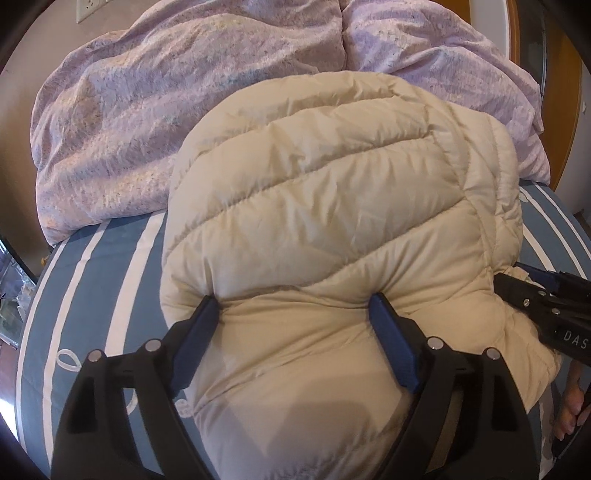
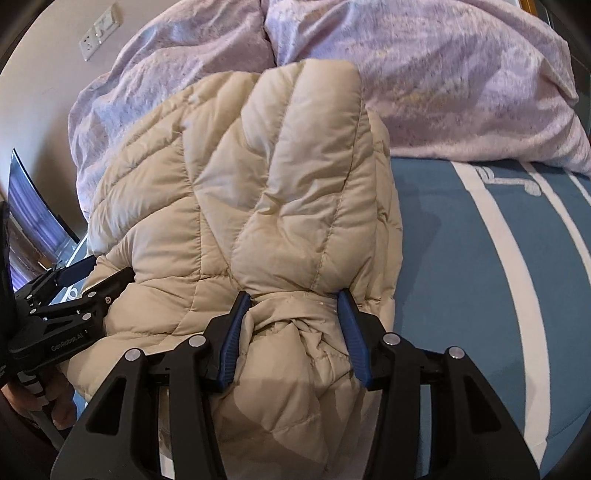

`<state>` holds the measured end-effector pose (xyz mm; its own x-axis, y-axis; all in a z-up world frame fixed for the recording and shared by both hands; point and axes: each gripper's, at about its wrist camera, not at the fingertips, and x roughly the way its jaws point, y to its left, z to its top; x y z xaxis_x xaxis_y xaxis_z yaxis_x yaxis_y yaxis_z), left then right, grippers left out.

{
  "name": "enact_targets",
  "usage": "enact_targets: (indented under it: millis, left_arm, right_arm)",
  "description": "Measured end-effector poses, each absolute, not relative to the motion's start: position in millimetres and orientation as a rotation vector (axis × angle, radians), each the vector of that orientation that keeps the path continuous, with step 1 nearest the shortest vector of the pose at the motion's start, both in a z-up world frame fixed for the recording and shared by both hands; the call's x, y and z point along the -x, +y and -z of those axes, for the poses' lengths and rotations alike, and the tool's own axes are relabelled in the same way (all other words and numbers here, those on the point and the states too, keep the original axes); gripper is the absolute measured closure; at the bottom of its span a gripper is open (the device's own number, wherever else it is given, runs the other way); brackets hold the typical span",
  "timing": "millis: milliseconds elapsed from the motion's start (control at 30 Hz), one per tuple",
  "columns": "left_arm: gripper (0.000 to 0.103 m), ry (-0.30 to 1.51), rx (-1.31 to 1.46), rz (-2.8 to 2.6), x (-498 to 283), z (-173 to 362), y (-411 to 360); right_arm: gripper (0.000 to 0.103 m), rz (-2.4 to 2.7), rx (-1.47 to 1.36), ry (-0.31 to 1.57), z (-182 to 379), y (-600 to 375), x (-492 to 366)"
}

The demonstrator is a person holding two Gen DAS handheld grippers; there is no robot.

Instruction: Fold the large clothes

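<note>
Cream puffer jacket on blue striped bedsheet, lilac duvet behind. Left gripper spread wide, jacket between pads, grip unclear. Right gripper clamped on bunched jacket edge.

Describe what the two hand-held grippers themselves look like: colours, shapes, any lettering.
Both match. The left hand-held gripper and the right hand-held gripper have black angular frames with cut-out openings, silver round pivot pins, and two blue ribbed fingers. White lettering marks the black bodies, only partly legible. No cables or sleeves show.

Jacket on bed, quilt behind it; socket on wall behind quilt.
</note>
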<state>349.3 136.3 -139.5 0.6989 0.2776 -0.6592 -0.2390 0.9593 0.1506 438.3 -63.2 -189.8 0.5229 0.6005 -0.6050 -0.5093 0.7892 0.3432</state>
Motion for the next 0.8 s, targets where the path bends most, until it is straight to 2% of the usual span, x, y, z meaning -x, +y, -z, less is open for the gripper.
enact_targets:
  millis: [133, 167, 267, 333, 400, 533, 800]
  left_arm:
    - [0.017, 0.742, -0.047, -0.29, -346.7, 138.6, 137.8]
    - [0.015, 0.743, -0.039, -0.288, -343.2, 137.5, 138.2]
    - [0.009, 0.74, -0.014, -0.287, -329.3, 133.2, 140.5]
    - [0.005, 0.734, 0.004, -0.285, -317.0, 129.9, 141.7]
    - [0.002, 0.719, 0.028, -0.28, -298.2, 125.2, 141.9]
    - [0.002, 0.7, 0.047, -0.272, -261.9, 118.2, 136.9]
    - [0.002, 0.72, 0.06, -0.272, -193.2, 124.2, 118.7]
  right_arm:
    - [0.052, -0.66, -0.127, 0.771, 186.6, -64.9, -434.2]
    - [0.048, -0.656, -0.121, 0.764, 185.4, -66.3, -431.6]
    - [0.022, -0.604, -0.101, 0.743, 176.9, -69.3, -418.9]
    - [0.02, -0.596, -0.103, 0.728, 171.2, -75.3, -405.8]
    - [0.008, -0.58, -0.1, 0.725, 166.4, -82.7, -393.6]
    - [0.003, -0.576, -0.106, 0.704, 157.7, -98.0, -362.0]
    - [0.001, -0.58, -0.098, 0.725, 153.5, -103.3, -302.2]
